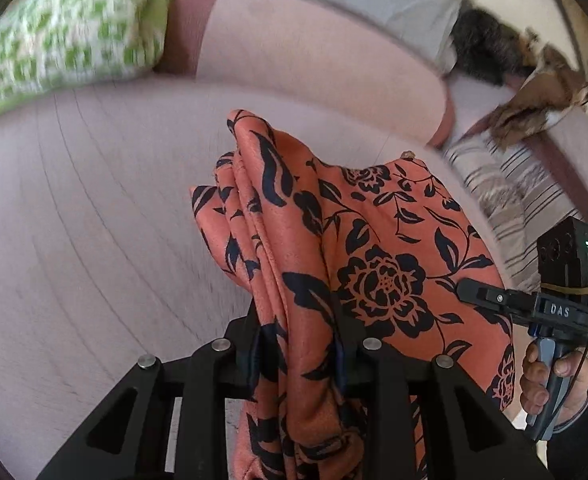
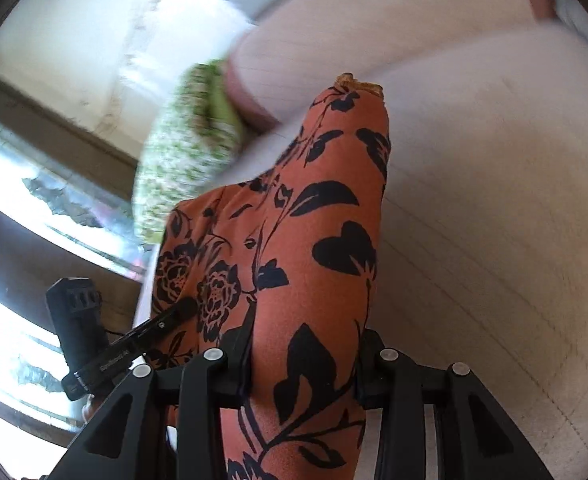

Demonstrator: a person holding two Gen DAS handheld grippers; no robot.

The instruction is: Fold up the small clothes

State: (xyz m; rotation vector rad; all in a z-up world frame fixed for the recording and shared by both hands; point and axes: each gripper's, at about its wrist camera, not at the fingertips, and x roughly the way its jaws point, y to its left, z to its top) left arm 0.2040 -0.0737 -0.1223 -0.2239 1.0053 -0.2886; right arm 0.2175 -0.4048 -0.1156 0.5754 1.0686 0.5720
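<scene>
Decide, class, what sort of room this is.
Probably a bedroom: a pale pink ribbed bedspread, a green-and-white patterned pillow and a striped pillow on what looks like a bed.

"DAS" in pale letters on black body of right gripper [image 1: 469, 294], at 4 o'clock of left wrist view. Printed line on left gripper [image 2: 186, 304], 8 o'clock of right wrist view, too blurred to read.

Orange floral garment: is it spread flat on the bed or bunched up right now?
Bunched and lifted. The orange floral garment hangs in gathered folds, pinched in the left tool and the right tool, above the pink bedsheet.
</scene>
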